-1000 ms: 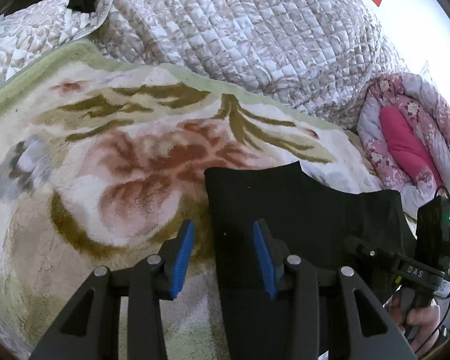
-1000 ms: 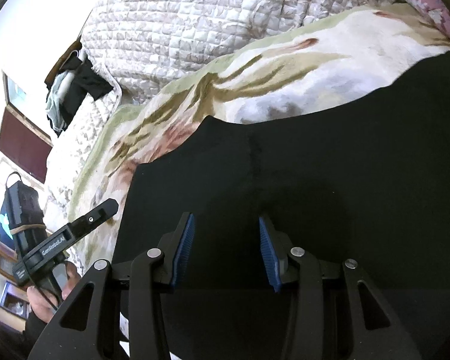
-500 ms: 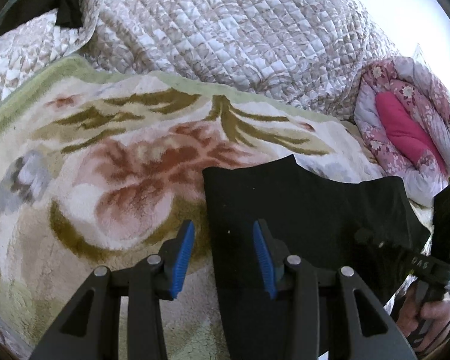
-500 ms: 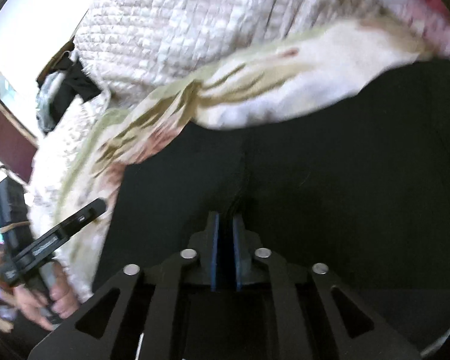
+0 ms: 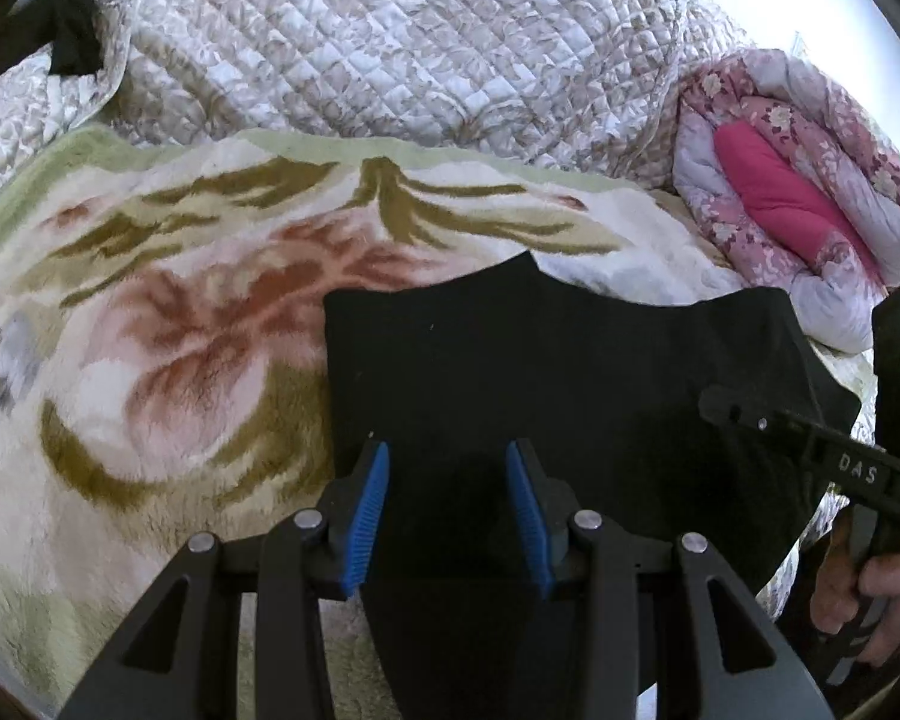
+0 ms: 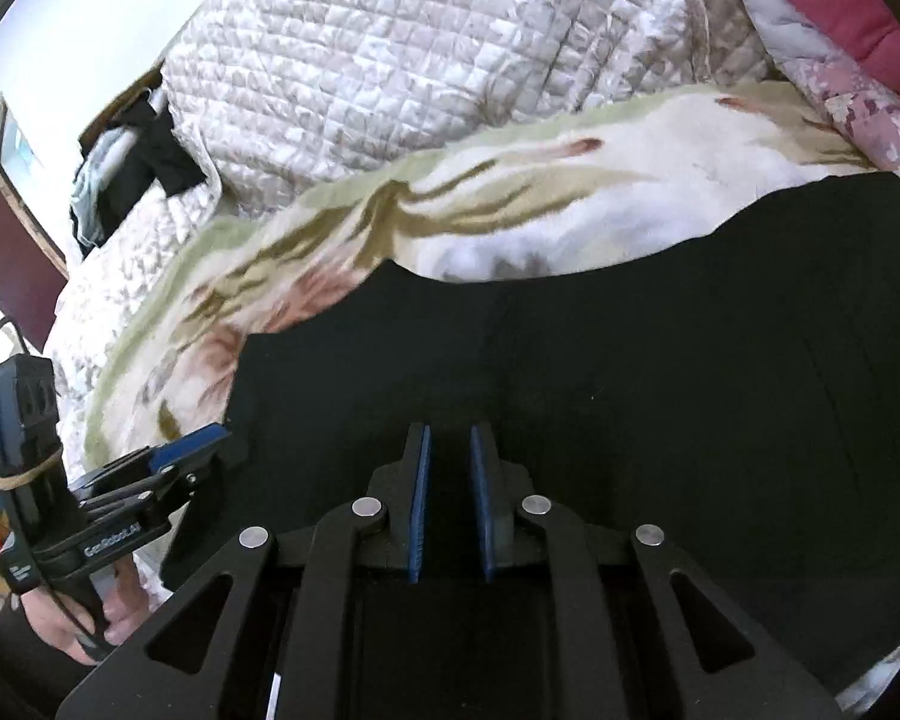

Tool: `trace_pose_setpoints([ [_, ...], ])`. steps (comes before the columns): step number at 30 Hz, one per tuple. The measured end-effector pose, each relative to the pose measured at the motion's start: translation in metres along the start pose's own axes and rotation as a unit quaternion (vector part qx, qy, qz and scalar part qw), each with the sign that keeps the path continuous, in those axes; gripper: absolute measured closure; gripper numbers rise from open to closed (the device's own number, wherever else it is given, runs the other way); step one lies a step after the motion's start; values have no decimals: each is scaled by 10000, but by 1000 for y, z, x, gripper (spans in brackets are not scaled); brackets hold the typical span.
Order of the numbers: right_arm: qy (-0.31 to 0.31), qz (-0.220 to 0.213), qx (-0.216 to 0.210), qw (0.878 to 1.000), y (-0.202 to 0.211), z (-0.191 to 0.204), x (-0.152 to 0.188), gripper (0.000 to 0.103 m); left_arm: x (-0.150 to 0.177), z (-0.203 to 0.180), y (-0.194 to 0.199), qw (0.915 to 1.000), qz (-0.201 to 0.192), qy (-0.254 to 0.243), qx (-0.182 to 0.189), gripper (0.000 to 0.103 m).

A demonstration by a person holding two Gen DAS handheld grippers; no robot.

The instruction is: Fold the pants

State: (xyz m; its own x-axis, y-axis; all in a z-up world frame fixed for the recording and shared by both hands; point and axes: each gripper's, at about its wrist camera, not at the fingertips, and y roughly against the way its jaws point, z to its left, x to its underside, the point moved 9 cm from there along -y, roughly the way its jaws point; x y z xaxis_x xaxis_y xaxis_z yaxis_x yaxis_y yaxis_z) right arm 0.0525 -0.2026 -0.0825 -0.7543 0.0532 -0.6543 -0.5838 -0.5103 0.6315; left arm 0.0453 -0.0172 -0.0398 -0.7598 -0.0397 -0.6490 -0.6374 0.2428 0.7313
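Black pants (image 5: 570, 372) lie flat on a floral plush blanket (image 5: 150, 330); they also fill the right wrist view (image 6: 660, 360). My left gripper (image 5: 444, 474) is open, low over the pants near their left edge, nothing between its blue pads. My right gripper (image 6: 450, 462) hovers over the middle of the pants, its pads a narrow gap apart with no cloth between them. The right gripper shows at the right of the left wrist view (image 5: 810, 450); the left gripper shows at the lower left of the right wrist view (image 6: 168, 480).
A quilted beige bedspread (image 5: 420, 42) is heaped behind the blanket. A pink floral duvet (image 5: 798, 192) lies rolled at the right. Dark clothes (image 6: 144, 168) hang at the far left.
The right gripper shut half a second ago and has now reopened to a narrow gap. The left gripper shifted right, from straddling the pants' left edge to over the cloth.
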Motion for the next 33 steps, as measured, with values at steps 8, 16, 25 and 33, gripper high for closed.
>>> trace_pose_setpoints([
  [8, 538, -143, 661, 9963, 7, 0, -1, 83, 4, -9, 6, 9993, -130, -259, -239, 58],
  [16, 1454, 125, 861, 9855, 1, 11, 26, 75, 23, -45, 1, 9978, 10, -670, -24, 58],
  [25, -889, -975, 1726, 9761, 69, -105, -16, 54, 21, -40, 6, 9977, -37, -678, -85, 58],
  [33, -1873, -1773, 2320, 9379, 137, -164, -16, 54, 14, -32, 8, 9980, -135, -583, -207, 58],
])
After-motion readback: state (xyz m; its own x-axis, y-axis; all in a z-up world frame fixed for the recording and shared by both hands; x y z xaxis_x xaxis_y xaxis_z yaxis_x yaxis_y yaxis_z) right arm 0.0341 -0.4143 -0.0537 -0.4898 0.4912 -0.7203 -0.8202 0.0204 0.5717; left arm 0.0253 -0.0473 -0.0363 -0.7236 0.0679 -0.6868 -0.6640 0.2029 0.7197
